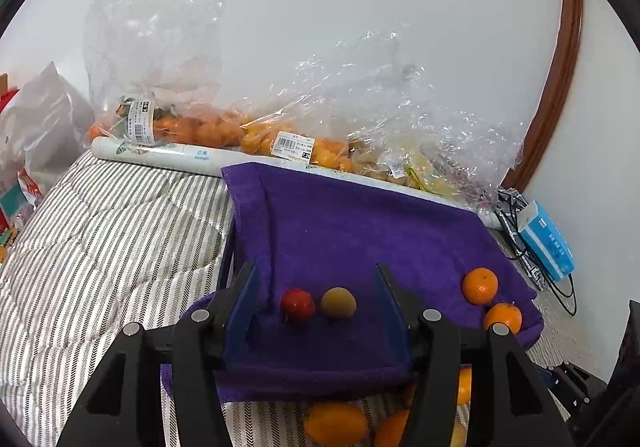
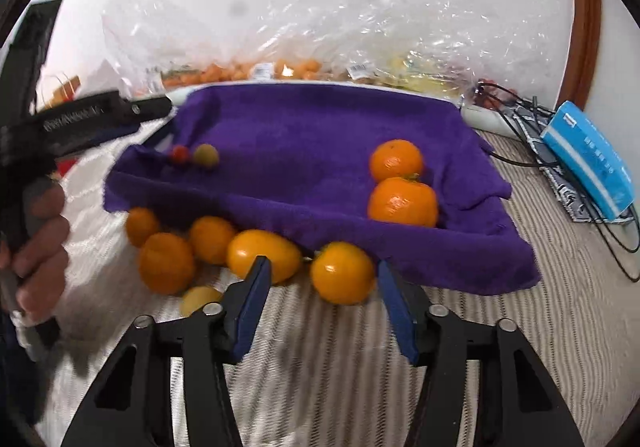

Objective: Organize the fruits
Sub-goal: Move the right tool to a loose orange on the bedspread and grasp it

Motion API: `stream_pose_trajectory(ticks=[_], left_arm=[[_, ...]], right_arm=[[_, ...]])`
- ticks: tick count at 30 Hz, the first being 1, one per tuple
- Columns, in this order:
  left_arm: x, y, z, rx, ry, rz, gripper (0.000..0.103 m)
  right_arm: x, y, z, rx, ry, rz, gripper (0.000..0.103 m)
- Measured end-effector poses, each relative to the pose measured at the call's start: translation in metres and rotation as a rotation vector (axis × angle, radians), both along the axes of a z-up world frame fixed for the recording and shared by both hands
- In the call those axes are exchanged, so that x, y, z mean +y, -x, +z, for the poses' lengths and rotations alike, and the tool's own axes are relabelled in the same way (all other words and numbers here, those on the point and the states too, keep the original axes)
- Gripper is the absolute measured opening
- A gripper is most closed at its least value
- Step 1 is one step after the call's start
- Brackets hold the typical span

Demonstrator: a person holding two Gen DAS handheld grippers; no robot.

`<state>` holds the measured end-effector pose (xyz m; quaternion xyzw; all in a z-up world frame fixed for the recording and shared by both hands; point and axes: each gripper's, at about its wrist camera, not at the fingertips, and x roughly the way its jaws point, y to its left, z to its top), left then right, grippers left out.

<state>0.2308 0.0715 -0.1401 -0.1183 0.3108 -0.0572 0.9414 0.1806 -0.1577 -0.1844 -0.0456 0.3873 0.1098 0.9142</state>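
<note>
A purple towel [image 1: 344,231] [image 2: 304,131] covers a raised tray. On it lie a small red fruit [image 1: 297,305] [image 2: 180,154], a small green-yellow fruit [image 1: 338,302] [image 2: 206,155] and two mandarins [image 1: 480,285] [image 2: 402,202]. My left gripper [image 1: 316,275] is open and empty, hovering just short of the two small fruits. My right gripper [image 2: 322,271] is open and empty, with an orange fruit [image 2: 343,273] just beyond its fingertips. Several more orange and yellow fruits [image 2: 264,255] lie loose on the striped bedding in front of the towel.
Clear plastic bags of oranges [image 1: 200,127] and yellow fruit [image 1: 424,171] lie against the white wall behind a white paper roll [image 1: 168,157]. A blue tissue pack [image 1: 546,243] [image 2: 592,163] and black cables [image 2: 616,239] lie at right. A white bag [image 1: 44,119] stands at left.
</note>
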Motion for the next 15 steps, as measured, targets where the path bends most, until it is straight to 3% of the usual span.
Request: stream_pose_trajectory(ticks=[6, 10, 11, 15], left_arm=[[-0.004, -0.006, -0.006, 0.030, -0.010, -0.010, 0.055], [-0.004, -0.003, -0.005, 0.018, -0.015, -0.014, 0.055], [-0.005, -0.003, -0.006, 0.016, -0.019, -0.017, 0.055], [-0.008, -0.002, -0.009, 0.009, -0.051, -0.016, 0.055]], right_arm=[[-0.005, -0.010, -0.004, 0.020, 0.004, 0.005, 0.047], [-0.007, -0.023, -0.013, 0.092, -0.008, -0.007, 0.041], [-0.008, -0.022, -0.012, 0.081, -0.013, -0.012, 0.036], [-0.011, -0.021, -0.011, 0.080, -0.061, 0.014, 0.035]])
